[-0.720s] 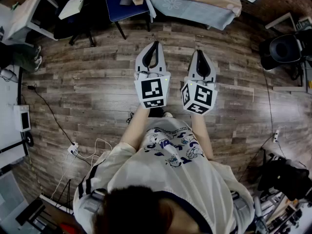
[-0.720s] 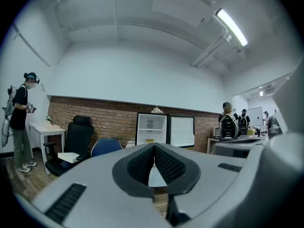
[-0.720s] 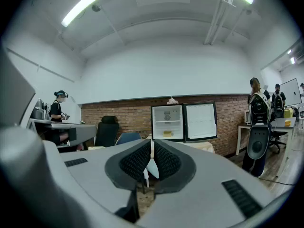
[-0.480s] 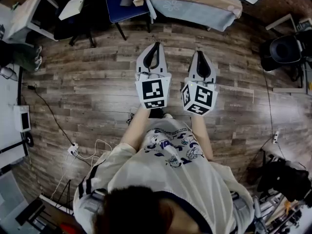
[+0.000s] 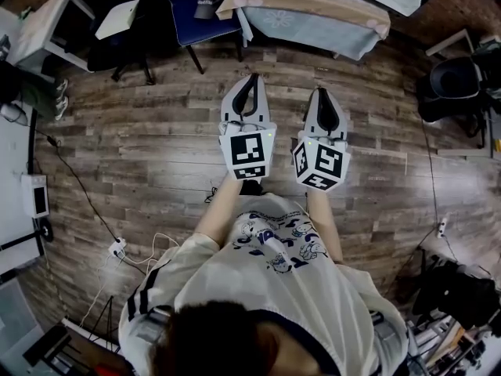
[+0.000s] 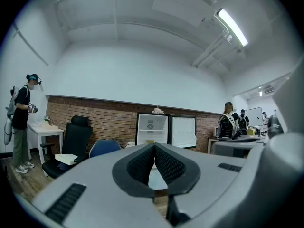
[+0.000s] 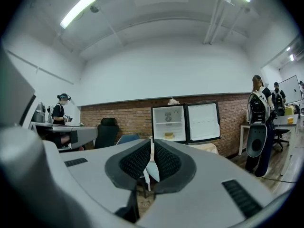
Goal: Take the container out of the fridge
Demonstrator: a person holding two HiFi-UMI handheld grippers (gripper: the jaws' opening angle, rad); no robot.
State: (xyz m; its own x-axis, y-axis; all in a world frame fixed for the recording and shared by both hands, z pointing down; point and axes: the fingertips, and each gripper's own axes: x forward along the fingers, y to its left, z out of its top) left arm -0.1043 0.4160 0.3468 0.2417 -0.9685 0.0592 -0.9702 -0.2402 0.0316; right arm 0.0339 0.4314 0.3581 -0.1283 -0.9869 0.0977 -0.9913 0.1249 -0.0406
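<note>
Both closed — left gripper (image 5: pixel 252 76), right gripper (image 5: pixel 323 92); fridge (image 7: pixel 168 123) well ahead.

Grey-brown wood-plank floor (image 5: pixel 141 155), red brick wall (image 7: pixel 115 112), white fridge (image 7: pixel 167 120), yellow container (image 7: pixel 168 135), blue chair (image 5: pixel 192 6), grey left gripper (image 5: pixel 252 77), grey right gripper (image 5: pixel 322 91), black-and-white marker cubes (image 5: pixel 250 151)

A grey-brown wood-plank floor (image 5: pixel 141 147) runs under everything, with white cables (image 5: pixel 133 249) trailing across it. The far wall is brick (image 6: pixel 109 122) low down and plain white (image 6: pixel 142 75) above. Strip lights (image 6: pixel 232 26) glow on the ceiling. A black office chair (image 6: pixel 77 136) stands beside a white desk (image 6: pixel 45 128), with a blue chair (image 6: pixel 103 147) near.
</note>
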